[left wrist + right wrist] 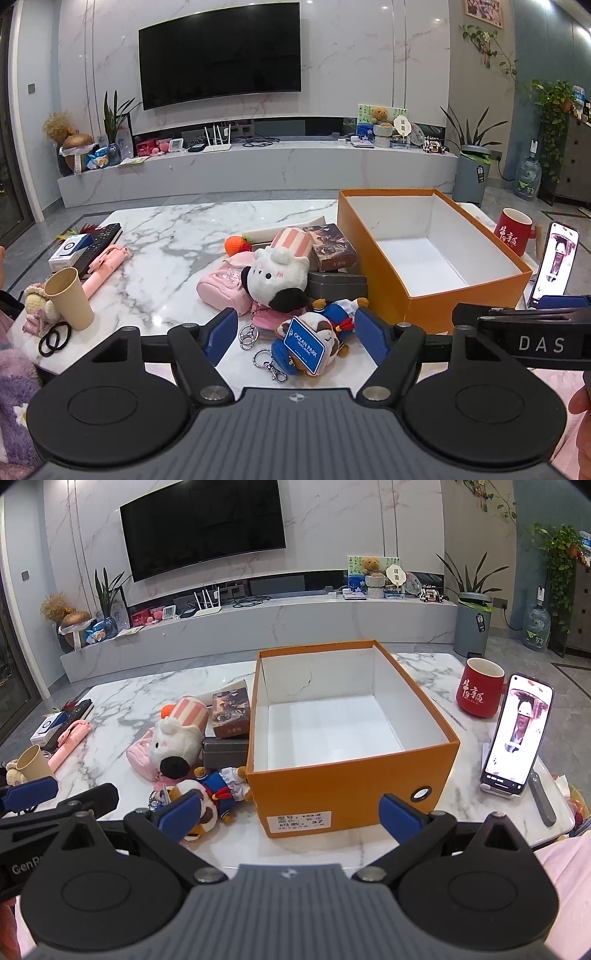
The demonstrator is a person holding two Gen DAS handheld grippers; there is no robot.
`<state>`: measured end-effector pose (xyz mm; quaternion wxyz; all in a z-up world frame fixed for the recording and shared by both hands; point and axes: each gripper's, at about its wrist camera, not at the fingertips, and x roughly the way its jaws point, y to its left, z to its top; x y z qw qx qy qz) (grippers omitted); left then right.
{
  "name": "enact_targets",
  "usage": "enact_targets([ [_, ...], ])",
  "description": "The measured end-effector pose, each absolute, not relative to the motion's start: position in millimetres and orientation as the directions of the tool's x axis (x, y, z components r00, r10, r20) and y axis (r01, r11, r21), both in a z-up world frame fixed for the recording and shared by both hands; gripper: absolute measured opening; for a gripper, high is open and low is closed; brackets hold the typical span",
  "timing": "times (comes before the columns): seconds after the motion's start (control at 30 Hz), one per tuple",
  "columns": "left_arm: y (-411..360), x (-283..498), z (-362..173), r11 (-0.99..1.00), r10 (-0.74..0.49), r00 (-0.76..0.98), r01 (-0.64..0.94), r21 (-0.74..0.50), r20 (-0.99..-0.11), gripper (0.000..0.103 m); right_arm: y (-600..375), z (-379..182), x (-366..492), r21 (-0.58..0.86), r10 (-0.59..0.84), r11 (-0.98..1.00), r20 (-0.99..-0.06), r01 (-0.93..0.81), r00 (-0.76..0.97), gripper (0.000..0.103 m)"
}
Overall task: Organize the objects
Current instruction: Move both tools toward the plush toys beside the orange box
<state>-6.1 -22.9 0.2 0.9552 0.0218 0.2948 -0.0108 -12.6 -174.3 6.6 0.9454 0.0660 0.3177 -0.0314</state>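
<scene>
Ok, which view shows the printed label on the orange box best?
The right wrist view: the orange box faces that camera end-on, so its white label shows whole. In the left wrist view the box sits off to the right and no label is visible.

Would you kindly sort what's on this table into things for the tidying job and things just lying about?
For the job: orange box, white plush, pink pouch, Ocean Park keychain, sailor doll.
Lying about: red mug, phone, paper cup.
</scene>
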Motion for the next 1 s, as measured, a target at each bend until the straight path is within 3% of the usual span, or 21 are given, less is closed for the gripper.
enact_targets([
  [1.0,-12.4,-6.6,-1.9,0.999,-0.026,0.812,0.032,0.000,-0.583,0.082,-171.3,0.6,-11.5,0.100,-0.027,0.988,-0.631,0.116,0.775,0.102],
])
